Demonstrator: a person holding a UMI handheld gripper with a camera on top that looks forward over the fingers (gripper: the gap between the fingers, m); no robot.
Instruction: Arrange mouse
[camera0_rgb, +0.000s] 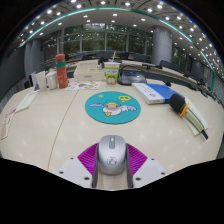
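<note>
Nearest the lens sits the mouse (111, 153), grey with a dark wheel, lying between the two fingers of the gripper (111, 163). Purple pads (87, 157) flank it on either side and seem to meet its flanks, though whether both truly press on it cannot be told. Its nose points away toward the mat.

Going from the left across the table (40, 125): pale flat sheets (12, 118) lie at the near left edge. Farther back stand some white boxes (42, 80), then an orange bottle (61, 71) upright just beside them, with a dark cap. A small flat card (84, 86) lies near the bottle's foot.

In the middle, just ahead of the mouse, lies a round teal mat (112, 107) with a light cartoon print. Beyond it, at the far side, stands a pale green cup (112, 72).

Right of the mat rests a blue-and-white book (155, 93), flat and angled. Beside it, closer to the right edge, lies a dark tool (180, 104) with a yellow part, and a pale strip (196, 122) runs from it toward the near right.

Behind the table a large hall opens, with pillars (161, 44), glass walls and rows of ceiling lights (100, 12).
</note>
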